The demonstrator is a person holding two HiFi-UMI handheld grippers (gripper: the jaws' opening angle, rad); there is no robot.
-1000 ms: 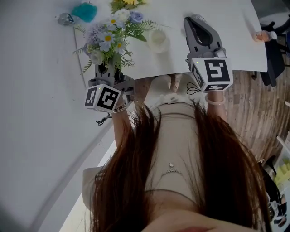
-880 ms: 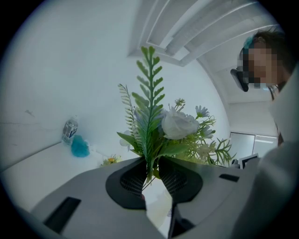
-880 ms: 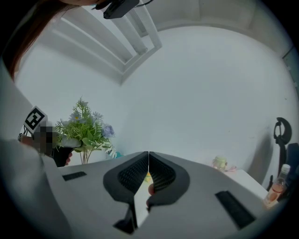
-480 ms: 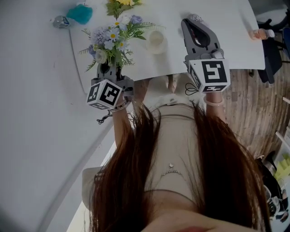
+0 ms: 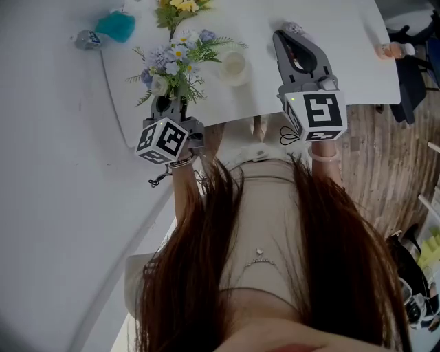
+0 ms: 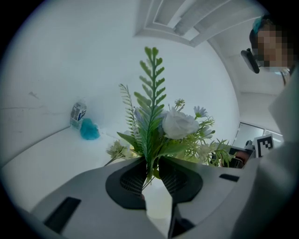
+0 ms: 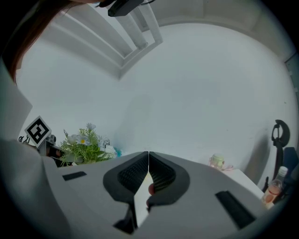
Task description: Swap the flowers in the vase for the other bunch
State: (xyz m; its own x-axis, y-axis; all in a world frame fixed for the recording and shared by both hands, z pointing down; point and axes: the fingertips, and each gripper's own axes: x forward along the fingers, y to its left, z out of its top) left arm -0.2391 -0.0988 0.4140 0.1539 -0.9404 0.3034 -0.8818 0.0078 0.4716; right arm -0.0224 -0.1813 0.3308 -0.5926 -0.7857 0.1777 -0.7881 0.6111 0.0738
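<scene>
White wall (image 5: 48,172) is seen along the left edge of the tabletop (image 5: 357,41), and a wood floor (image 5: 402,158) is seen past its right near corner. A wide bare stretch of tabletop is left between the right claw (image 5: 292,34) and a small bottle (image 5: 395,50) that stands by the right edge. A teal lump (image 5: 115,25) and a little can (image 5: 84,40) are tucked at the far left corner, against the wall.

The blue and white bunch (image 5: 175,65) is held over the near edge, close to the left near corner. Its stems are pinched in the left claw (image 5: 168,103), and the pads (image 6: 133,179) are pressed on the stems from both sides. In the left gripper view the bunch is seen standing up from the claw tips, with the stems low and the heads high, so its long line is run up and down. The tall fern leaf is pointed straight up there.

A round white vase (image 5: 234,67) is set just inside the near edge, between the two claws, and its open mouth is turned up. The yellow bunch (image 5: 180,7) is laid farther back, toward the far edge.

The right claw is held over the near edge, pointed at the far edge. Its jaws are pressed together with no flower between them.
</scene>
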